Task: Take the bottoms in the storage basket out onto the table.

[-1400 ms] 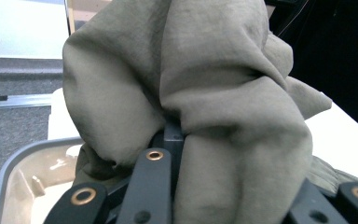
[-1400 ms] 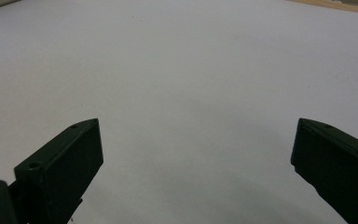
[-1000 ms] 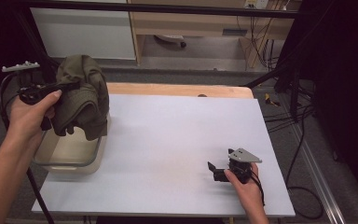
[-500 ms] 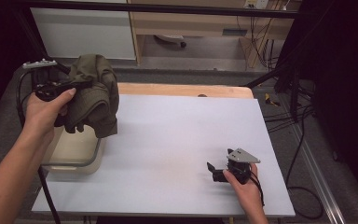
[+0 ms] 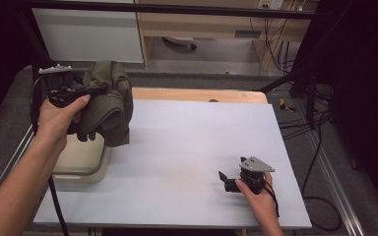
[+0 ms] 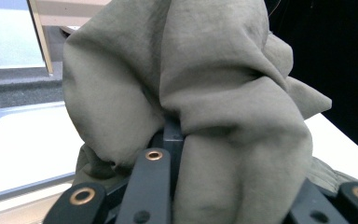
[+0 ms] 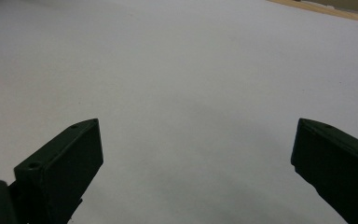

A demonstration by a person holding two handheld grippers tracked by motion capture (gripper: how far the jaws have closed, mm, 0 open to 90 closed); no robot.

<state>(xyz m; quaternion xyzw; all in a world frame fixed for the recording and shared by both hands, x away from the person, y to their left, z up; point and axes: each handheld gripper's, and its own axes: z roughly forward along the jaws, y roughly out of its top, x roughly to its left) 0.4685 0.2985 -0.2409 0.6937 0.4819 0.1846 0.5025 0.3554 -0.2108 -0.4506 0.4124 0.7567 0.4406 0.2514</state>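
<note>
The left gripper [image 5: 86, 91] is clamped on an olive-green cloth [image 5: 109, 105], which hangs bunched from its jaws at about ten o'clock over the table [image 5: 187, 147]. In the left gripper view the cloth [image 6: 200, 107] drapes over both black jaws and hides their tips. The lower folds hang just over the right rim of a translucent plastic tub [image 5: 81, 160], which sits at the table's nine o'clock edge; whether the cloth touches the rim I cannot tell. The right gripper [image 5: 225, 180] rests low at about five o'clock, well apart from the cloth, its jaws spread wide with only bare white tabletop [image 7: 182, 84] between them.
</note>
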